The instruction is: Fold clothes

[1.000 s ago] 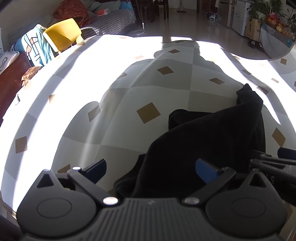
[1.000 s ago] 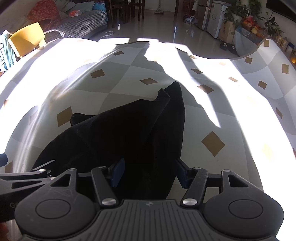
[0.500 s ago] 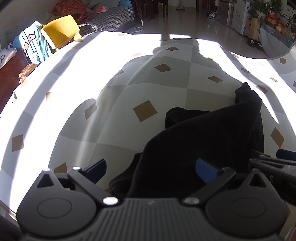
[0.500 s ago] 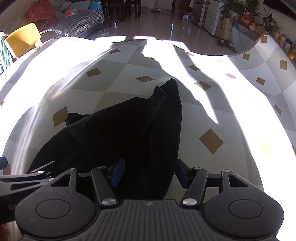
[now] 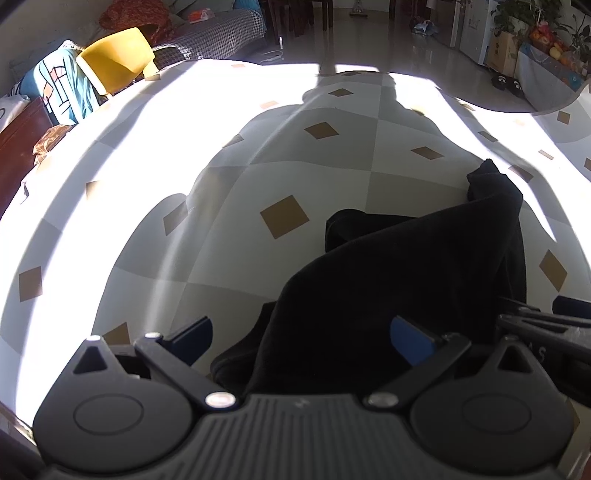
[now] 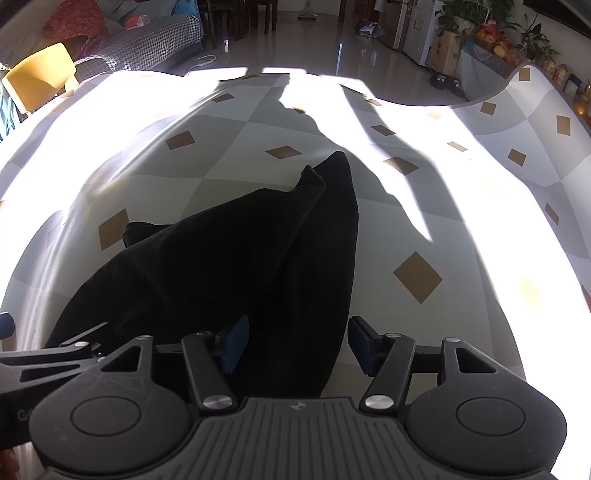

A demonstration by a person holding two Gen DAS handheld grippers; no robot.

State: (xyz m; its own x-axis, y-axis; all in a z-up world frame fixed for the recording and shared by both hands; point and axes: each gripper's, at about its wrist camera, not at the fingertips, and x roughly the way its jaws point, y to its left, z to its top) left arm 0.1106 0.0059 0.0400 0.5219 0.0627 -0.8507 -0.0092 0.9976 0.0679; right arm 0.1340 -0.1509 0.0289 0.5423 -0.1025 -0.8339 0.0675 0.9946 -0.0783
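A black garment (image 5: 424,280) lies bunched on the table's checked cloth (image 5: 258,177), one narrow end pointing away from me. In the right wrist view the same garment (image 6: 229,258) runs from the far tip down under both grippers. My left gripper (image 5: 303,334) stands wide open over the garment's near left edge, its pads clear of the fabric. My right gripper (image 6: 300,341) is open astride the garment's near right part; the right pad (image 6: 364,343) stands off the cloth. Each gripper shows at the other view's edge.
A yellow chair (image 5: 114,55) and a teal cloth (image 5: 55,85) stand past the table's far left edge, with a checked sofa (image 5: 221,33) behind. The tablecloth curls up at the far right (image 6: 535,110). Strong sun and a person's shadow (image 6: 258,122) fall across the table.
Both grippers hold their place and opening, and the garment lies as before. Only the shadow on the tablecloth shifts a little.
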